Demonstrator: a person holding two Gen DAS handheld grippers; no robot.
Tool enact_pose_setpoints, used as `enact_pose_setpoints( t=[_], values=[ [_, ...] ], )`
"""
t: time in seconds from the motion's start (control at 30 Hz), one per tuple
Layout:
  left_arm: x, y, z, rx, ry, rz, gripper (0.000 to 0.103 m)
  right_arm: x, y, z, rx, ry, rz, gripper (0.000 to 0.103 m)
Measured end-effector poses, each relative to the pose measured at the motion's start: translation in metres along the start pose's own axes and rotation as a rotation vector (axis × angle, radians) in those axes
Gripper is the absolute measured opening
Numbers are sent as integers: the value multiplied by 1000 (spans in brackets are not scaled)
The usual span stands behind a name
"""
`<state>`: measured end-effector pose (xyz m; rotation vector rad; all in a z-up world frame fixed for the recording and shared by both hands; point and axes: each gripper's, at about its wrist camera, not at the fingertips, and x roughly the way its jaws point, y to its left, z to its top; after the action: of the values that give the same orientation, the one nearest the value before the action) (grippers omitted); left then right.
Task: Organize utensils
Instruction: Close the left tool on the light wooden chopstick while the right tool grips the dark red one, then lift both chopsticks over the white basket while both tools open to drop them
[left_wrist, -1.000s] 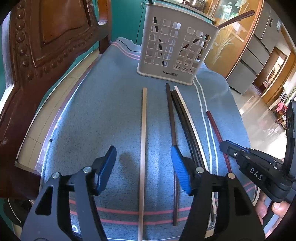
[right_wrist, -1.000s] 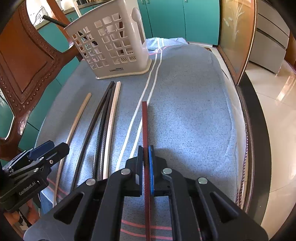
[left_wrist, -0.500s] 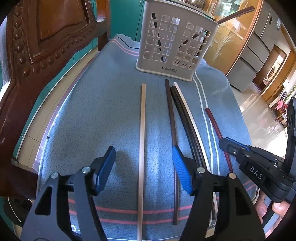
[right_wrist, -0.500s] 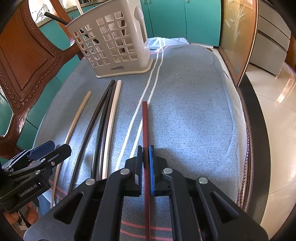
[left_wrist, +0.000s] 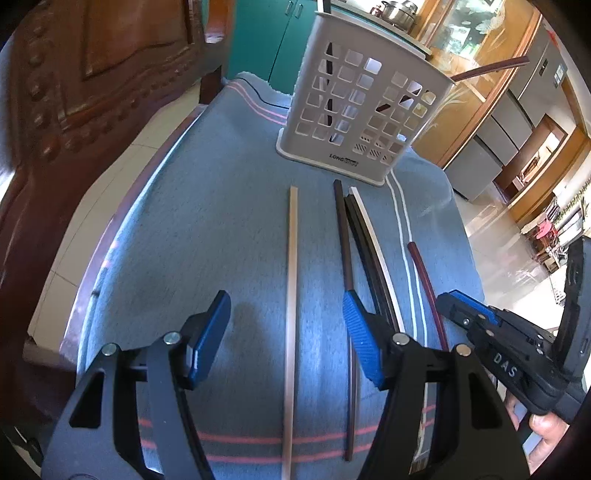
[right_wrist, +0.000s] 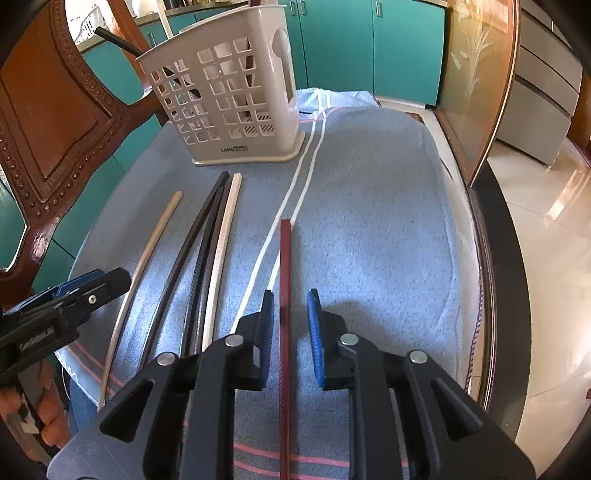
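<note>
A white slotted utensil holder (left_wrist: 360, 110) (right_wrist: 229, 99) stands at the far end of the blue cloth with a few chopsticks in it. Several chopsticks lie lengthwise on the cloth. A beige chopstick (left_wrist: 291, 295) (right_wrist: 147, 254) lies between the fingers of my left gripper (left_wrist: 286, 325), which is open around it. To its right lie a brown chopstick (left_wrist: 347, 258), black ones (left_wrist: 365, 243) and a white one (right_wrist: 221, 251). A dark red chopstick (right_wrist: 284, 295) (left_wrist: 424, 280) lies between the fingers of my right gripper (right_wrist: 290, 317), which is open around it.
A carved wooden chair back (left_wrist: 74, 110) (right_wrist: 48, 129) stands at the left. The blue cloth (right_wrist: 369, 221) covers a rounded table whose dark edge (right_wrist: 498, 258) runs along the right. Teal cabinets (right_wrist: 369, 44) stand behind.
My right gripper has opened and let go of the dark red chopstick, which now lies on the cloth. My left gripper stays open over the beige chopstick and has shifted slightly.
</note>
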<state>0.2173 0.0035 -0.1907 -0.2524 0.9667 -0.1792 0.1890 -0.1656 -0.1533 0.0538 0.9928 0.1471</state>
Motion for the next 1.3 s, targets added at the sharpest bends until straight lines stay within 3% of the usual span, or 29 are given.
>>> enact_pose_setpoints(
  t=[0.17,0.33,0.5,0.87,0.97,1.03,1.13,1.3],
  values=[
    [20,-12,17,70,17,76,63,6,5,4,-46,4,-60,20],
    [45,-23,33,155,59,208,59,15,10,1,-91,19,-76,28],
    [48,-24,38,168,81,216,59,17,16,2,-119,9,-88,33],
    [45,-25,34,172,66,214,58,17,18,3,-124,4,-81,33],
    [43,-26,32,175,61,208,43,18,17,3,-116,4,-60,17],
    [40,-27,31,178,60,203,26,18,17,3,-112,10,-41,7],
    [39,-26,32,170,59,197,8,17,16,3,-98,10,-18,6],
    [24,-23,32,141,17,165,7,0,10,8,-81,-43,8,6]
  ],
)
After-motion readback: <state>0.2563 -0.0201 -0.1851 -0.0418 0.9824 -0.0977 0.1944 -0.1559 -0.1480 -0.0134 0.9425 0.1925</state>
